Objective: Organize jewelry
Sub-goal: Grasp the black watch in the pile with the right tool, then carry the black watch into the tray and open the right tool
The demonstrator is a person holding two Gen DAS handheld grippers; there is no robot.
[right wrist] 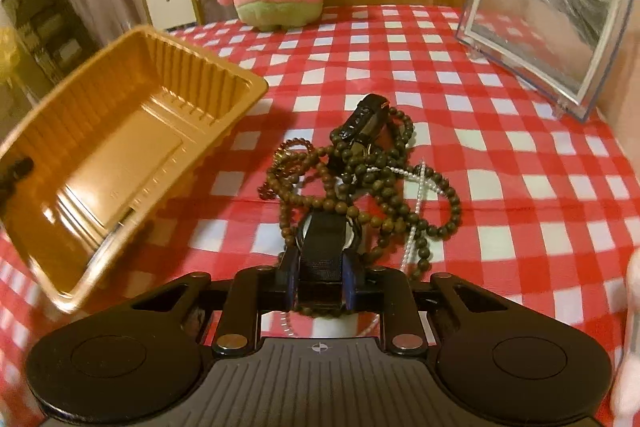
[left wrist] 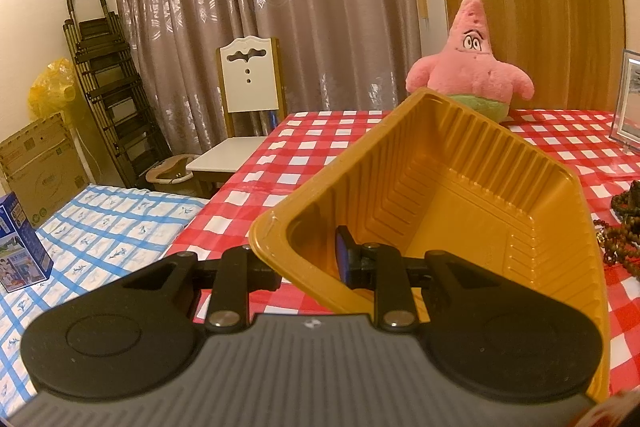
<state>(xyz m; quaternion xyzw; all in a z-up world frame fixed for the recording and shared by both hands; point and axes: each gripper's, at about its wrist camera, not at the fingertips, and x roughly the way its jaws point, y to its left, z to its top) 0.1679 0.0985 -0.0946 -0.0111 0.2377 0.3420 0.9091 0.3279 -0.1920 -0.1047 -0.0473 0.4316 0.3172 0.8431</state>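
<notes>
Right wrist view: my right gripper [right wrist: 320, 287] pinches black watch strap [right wrist: 322, 259] w/ tangled brown wooden bead strands [right wrist: 360, 183]; limp, snag-prone. Left gripper [left wrist: 308, 263] clamps thin gold plastic tray [left wrist: 460, 187] wall, flexy.

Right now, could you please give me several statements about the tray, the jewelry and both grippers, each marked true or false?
1. The left gripper clamps the wall of the gold ribbed plastic tray. True.
2. The tray holds brown beads. False: it is empty.
3. The right gripper grips the black watch strap. True.
4. The tangled brown wooden bead necklaces lie on a blue cloth. False: on the red-and-white checked tablecloth.
</notes>
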